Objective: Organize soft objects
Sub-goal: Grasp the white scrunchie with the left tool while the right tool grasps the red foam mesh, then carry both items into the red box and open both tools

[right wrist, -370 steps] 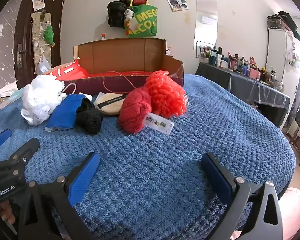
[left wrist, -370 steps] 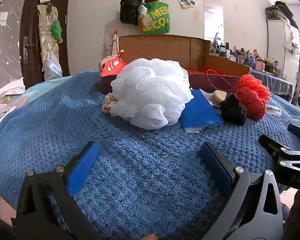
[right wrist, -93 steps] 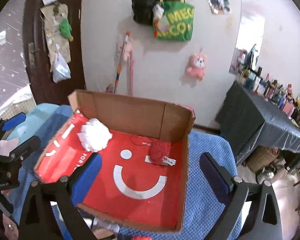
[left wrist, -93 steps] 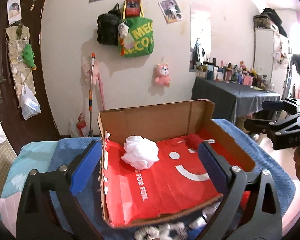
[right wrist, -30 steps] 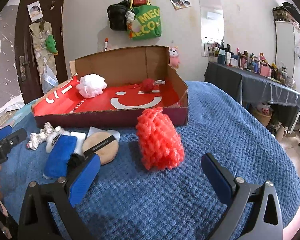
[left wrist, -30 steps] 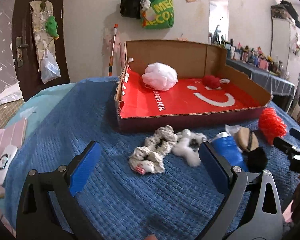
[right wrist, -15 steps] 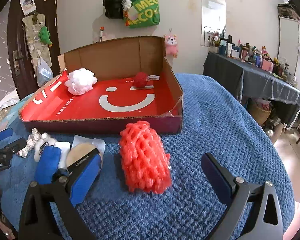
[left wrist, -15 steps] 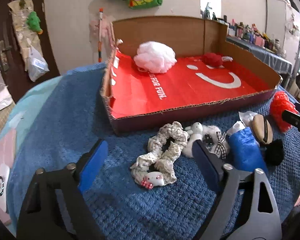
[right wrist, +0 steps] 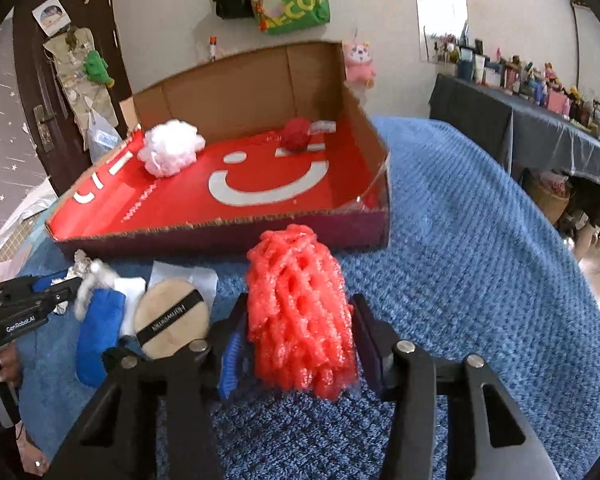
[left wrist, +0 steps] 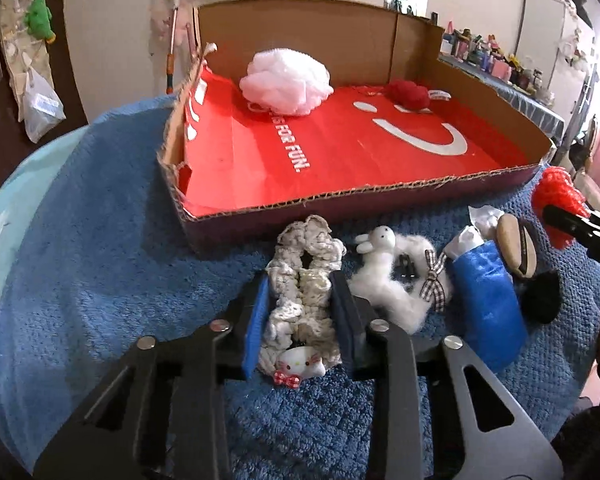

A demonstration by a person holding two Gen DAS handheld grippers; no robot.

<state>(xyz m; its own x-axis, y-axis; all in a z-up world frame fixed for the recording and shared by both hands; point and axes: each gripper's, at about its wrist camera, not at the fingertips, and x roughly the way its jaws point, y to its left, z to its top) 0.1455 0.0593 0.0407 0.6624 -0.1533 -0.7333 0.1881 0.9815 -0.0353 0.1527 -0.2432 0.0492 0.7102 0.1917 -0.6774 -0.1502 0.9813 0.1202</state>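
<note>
Two grippers are closing at lower centre of their frames: left gripper on the scrunchie, right gripper on the red puff. Either springy piece may be slipping free before reaching the box.

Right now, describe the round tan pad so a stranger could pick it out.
Start at the cardboard box with the red smiley floor. On the blue blanket before its front wall lies a row of soft things. The powder puff is the flat tan disc with a black band across it.
</note>
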